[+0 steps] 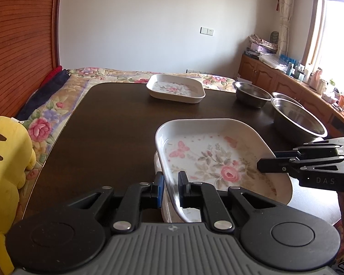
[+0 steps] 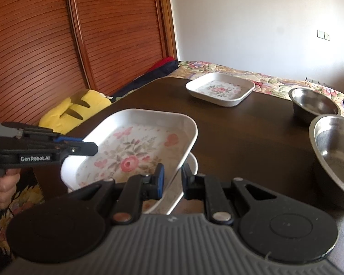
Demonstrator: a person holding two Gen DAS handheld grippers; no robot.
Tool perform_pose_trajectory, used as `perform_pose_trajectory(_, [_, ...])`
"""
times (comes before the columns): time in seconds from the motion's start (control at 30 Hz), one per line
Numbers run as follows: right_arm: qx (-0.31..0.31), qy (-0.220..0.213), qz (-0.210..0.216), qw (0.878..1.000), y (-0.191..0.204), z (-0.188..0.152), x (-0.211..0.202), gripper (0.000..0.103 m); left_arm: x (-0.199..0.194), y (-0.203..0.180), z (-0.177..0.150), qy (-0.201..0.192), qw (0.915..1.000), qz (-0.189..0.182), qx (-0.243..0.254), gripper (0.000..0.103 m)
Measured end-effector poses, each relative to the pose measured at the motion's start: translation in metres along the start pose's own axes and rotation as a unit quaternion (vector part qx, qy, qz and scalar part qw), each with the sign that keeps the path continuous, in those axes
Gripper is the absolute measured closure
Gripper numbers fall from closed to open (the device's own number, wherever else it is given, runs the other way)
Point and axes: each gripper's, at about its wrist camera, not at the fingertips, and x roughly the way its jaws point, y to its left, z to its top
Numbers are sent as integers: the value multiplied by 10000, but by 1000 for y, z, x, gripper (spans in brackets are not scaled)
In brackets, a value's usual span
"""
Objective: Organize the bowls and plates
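Our left hand-held gripper [image 1: 171, 189] and right hand-held gripper [image 2: 173, 181] each pinch the floral plate [image 1: 217, 158], which hides most of a second dish [image 1: 169, 213] beneath; steel bowls [image 1: 298, 119] stand beside it on the desk [image 1: 114, 126].

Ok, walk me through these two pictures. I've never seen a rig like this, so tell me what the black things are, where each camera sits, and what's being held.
No robot here: a person holds a pair of hand-operated tongs in each hand, each with a camera looking along its fingers. One picture is from the left tongs, the other from the right tongs; each also shows the other pair off to one side. Both are shut on opposite rims of one floral square plate, held tilted above another white dish on the dark table. Farther off lie a second floral plate and steel bowls, one small, one large. A yellow plush toy sits beside the table.
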Motion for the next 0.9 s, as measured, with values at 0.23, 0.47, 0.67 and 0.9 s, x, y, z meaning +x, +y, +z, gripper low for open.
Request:
perform_pose_trajectory(0.23, [-44, 20, -14, 10000, 4, -6, -4, 85, 3, -2, -3, 37, 10000, 34, 19, 91])
perform_pose_trajectory(0.47, [-93, 62, -40, 9999, 7, -10, -6, 85, 9, 0, -5, 66, 10000, 42, 13, 90])
perform_pose_trajectory(0.67, [-57, 110, -42, 9999, 8, -7, -1, 85, 10, -1, -6, 46, 10000, 70, 13, 86])
perform_pose_trajectory(0.9, [7, 112, -21, 9999, 6, -9, -1, 83, 10, 1, -6, 13, 10000, 62, -21, 85])
